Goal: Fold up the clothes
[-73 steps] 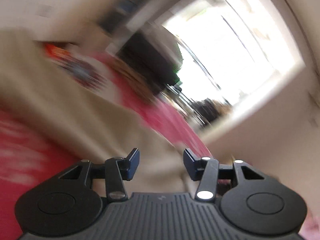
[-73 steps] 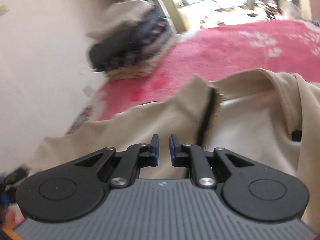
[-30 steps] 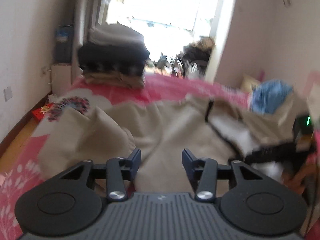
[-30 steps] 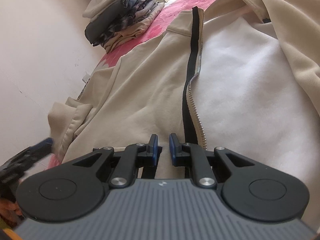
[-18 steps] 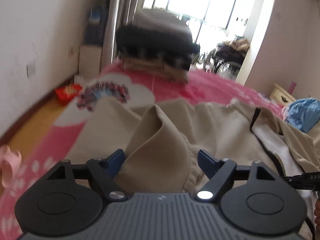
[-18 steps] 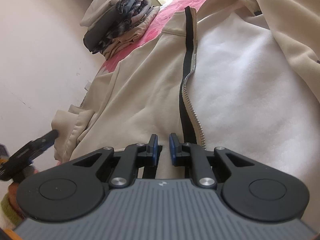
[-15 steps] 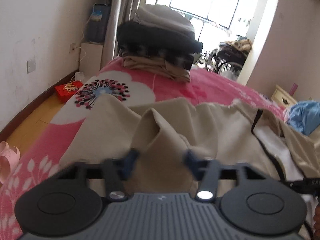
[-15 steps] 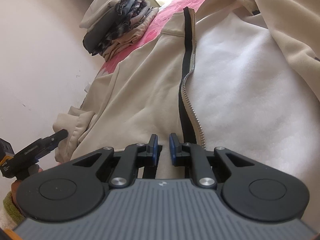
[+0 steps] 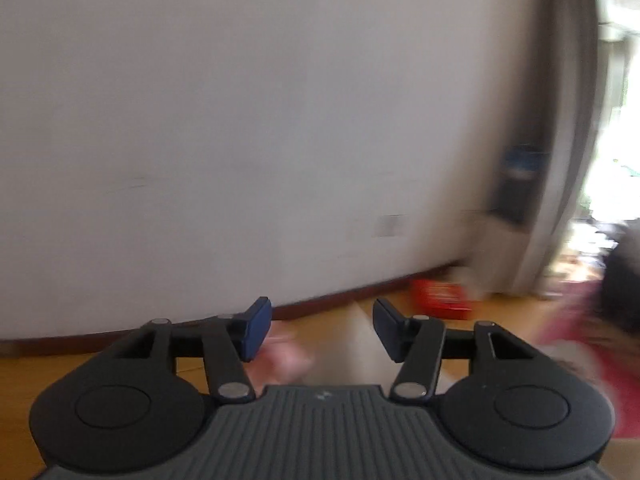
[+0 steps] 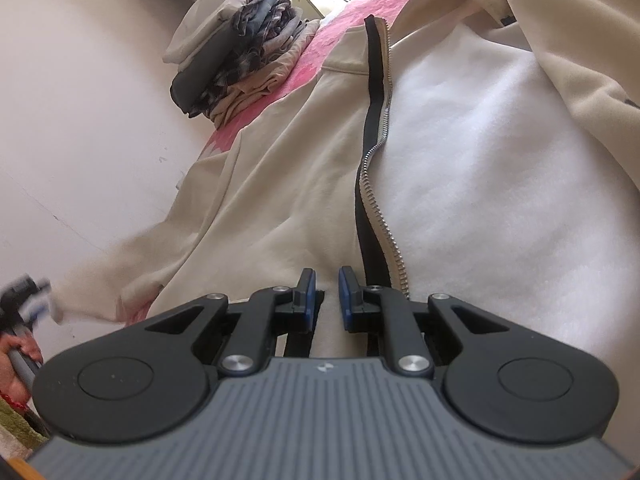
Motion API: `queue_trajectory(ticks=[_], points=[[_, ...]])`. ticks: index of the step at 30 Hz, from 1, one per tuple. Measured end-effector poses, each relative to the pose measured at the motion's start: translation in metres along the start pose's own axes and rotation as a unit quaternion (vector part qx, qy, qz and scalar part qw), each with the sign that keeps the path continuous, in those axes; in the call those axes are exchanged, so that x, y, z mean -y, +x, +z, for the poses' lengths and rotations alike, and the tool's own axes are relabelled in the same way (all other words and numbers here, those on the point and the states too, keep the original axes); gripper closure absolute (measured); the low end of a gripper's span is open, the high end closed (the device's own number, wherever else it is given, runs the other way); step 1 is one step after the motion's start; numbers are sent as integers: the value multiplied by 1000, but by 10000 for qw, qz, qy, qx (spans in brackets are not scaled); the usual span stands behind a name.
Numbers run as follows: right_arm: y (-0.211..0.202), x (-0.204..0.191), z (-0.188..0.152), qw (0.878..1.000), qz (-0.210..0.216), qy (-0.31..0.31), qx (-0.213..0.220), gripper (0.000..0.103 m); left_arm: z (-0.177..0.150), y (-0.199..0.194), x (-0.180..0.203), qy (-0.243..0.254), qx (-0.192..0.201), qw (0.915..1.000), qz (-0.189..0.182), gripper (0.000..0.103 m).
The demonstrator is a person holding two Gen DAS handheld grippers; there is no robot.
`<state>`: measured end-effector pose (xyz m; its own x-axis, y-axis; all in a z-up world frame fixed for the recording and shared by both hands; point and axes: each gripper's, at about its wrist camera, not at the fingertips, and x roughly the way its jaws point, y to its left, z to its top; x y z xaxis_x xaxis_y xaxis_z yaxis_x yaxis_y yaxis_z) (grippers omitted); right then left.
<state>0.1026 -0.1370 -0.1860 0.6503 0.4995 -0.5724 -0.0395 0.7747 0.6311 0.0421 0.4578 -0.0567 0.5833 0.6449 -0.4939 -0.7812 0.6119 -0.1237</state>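
Note:
A beige zip-up jacket lies open on the pink bedspread, its white lining and black zipper showing. My right gripper is shut on the jacket's bottom edge just left of the zipper. The jacket's sleeve stretches out to the left, toward my left gripper, which is blurred there. In the left wrist view my left gripper faces the wall and floor. Its jaws are opening, with a blurred strip of pale cloth in the gap and clear of the pads.
A stack of folded clothes sits at the far end of the bed by the wall. Beside the bed I see a wooden floor, a red box, something pink and a curtain. A hand holds the left gripper.
My left gripper closed over the sleeve's fold, swung left away from the bed to face the wall, and its jaws spread again. The sleeve now lies stretched out. The right gripper stayed put.

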Motion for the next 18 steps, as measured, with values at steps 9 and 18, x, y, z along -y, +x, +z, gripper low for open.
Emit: queue_trajectory(ticks=[9,18], points=[[0,1,-1,9999,38,100,27,91,-25,-5,-15,63,-504,9983,293,46],[-40,-29,-9,9995,-291,-93,-96,83,-13,-109,70,1127,-208,9711,-2095,45]])
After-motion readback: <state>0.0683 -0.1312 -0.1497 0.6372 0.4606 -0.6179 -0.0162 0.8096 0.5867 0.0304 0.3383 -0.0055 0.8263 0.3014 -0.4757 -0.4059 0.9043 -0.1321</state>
